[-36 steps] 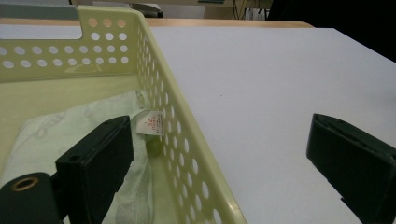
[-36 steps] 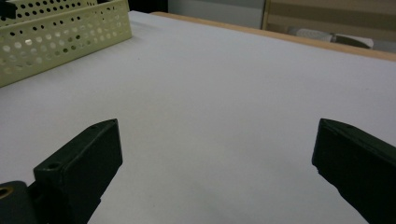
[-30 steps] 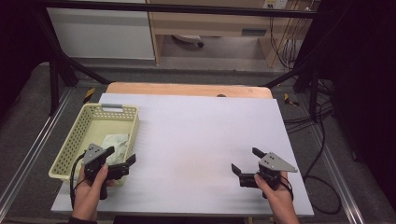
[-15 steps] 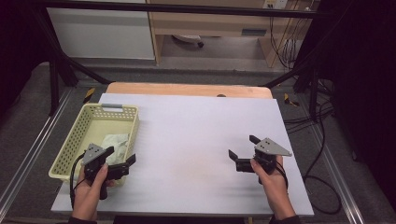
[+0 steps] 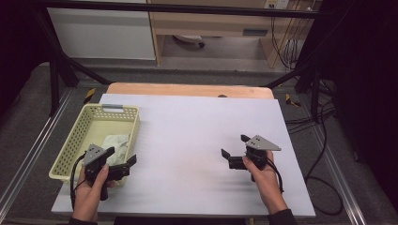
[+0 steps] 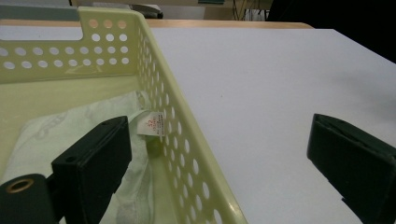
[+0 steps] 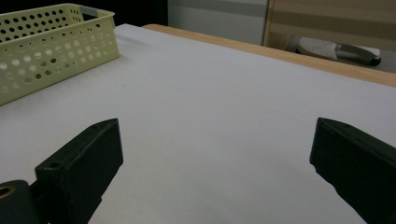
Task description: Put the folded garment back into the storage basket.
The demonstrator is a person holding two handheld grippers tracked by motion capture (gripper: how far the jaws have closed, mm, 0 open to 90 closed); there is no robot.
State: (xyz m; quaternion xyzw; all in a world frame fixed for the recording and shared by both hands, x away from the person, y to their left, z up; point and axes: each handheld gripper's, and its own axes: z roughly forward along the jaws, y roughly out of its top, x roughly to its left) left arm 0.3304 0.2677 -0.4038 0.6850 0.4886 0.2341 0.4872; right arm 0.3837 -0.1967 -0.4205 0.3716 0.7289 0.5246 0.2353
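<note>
Table (image 5: pixel 197 140) with white top, wooden strip along far edge, fills the high view. Yellow perforated basket (image 5: pixel 75 140) sits at near left of table, handle slot in its far wall. Pale green-printed cloth (image 5: pixel 115 143) lies folded in basket, toward its near right side. Left gripper (image 5: pixel 120 161) held over basket's near right corner; right gripper (image 5: pixel 234 150) held low over bare table at near right, well apart from basket. High view alone shows both hands, cables, grey plates. Left gripper view alone shows cloth's small white tag (image 6: pixel 152 123) with red print, too small to read, lying against basket's right wall (image 6: pixel 187 140). Right gripper view gives basket (image 7: pixel 51 46) from the side at far left and a grey-white object on the floor past the table's far edge. Left gripper (image 6: pixel 224 163): jaws wide apart, one over cloth, other over table, straddling basket wall, gripping nothing. Right gripper (image 7: pixel 217 163): jaws wide apart, nothing between them, just bare table.
</note>
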